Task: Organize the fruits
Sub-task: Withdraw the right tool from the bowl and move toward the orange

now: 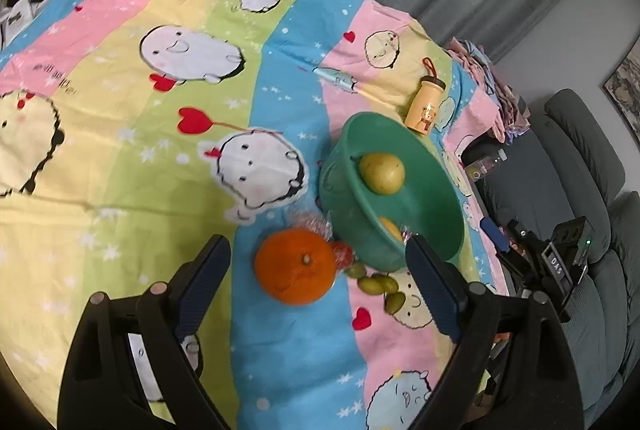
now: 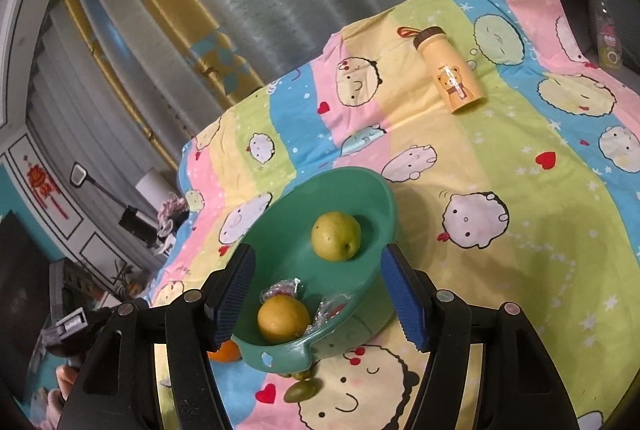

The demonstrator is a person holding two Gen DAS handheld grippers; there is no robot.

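1. My left claw (image 1: 318,262) stands wide with nothing between its dark ribbed pads; the pads press on nothing.
2. Just beyond that claw, a round orange fruit (image 1: 295,267) lies on the striped pastel cartoon-print bedsheet (image 1: 160,149), between the two fingers in the left wrist view and apart from both.
3. Right of the orange, a few small green oval fruits (image 1: 378,285) lie on the sheet, close to the near side of the bowl.
4. A crinkled clear wrapper with red inside (image 1: 343,253) sits between the orange and the bowl, touching the orange's far right side.
5. The green plastic bowl with a tab handle (image 2: 288,352) rests on the sheet; it holds a yellow-green round fruit (image 2: 336,236) on its far side and a yellow round fruit (image 2: 283,318) on its near side, with clear wrappers (image 2: 282,288) beside the yellow one.
6. My right claw (image 2: 318,304) is partly open, its blue pads on either side of the bowl without touching it, as far as I can see.
7. Far right of the bowl, a yellow bear-print bottle with a brown cap (image 2: 452,69) lies on its side on the sheet.
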